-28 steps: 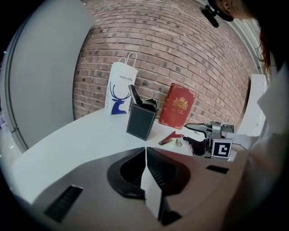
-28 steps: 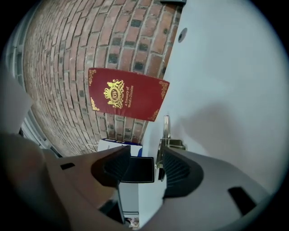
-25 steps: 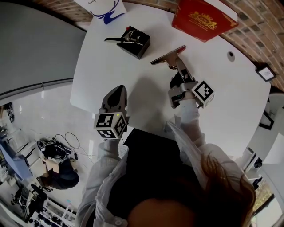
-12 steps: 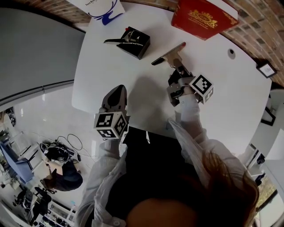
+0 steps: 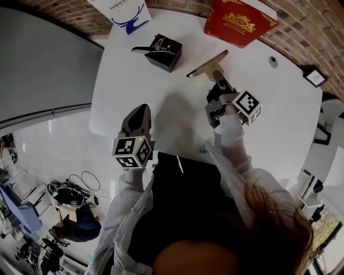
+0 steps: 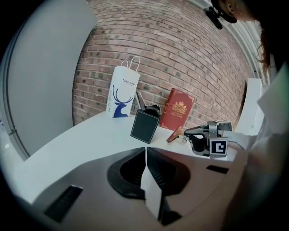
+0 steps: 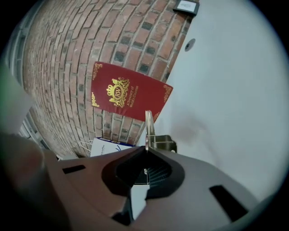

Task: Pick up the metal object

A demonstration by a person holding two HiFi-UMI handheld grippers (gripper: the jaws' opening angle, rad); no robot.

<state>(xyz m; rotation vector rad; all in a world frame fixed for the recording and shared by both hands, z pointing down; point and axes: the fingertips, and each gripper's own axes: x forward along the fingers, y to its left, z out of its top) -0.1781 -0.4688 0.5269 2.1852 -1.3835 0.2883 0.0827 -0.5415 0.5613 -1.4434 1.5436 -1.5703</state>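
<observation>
The metal object [image 5: 207, 64], a flat strip with a small spring bracket, lies at the far middle of the white table [image 5: 134, 86]. My right gripper [image 5: 217, 80] is shut on its near end. In the right gripper view the strip [image 7: 149, 126] sticks straight out from between the closed jaws. In the left gripper view the strip [image 6: 174, 134] slants down from the right gripper [image 6: 187, 131] to the tabletop. My left gripper [image 5: 137, 115] rests shut and empty near the table's front edge, its jaws closed [image 6: 145, 151].
A black box [image 5: 165, 52] with a metal tool on top stands left of the strip. A red book [image 5: 239, 21] and a white paper bag with a blue deer [image 5: 121, 8] lean on the brick wall. A small round hole [image 5: 273, 62] is at the right.
The right gripper's jaws have closed on the near end of the metal strip. The left gripper has stayed where it was.
</observation>
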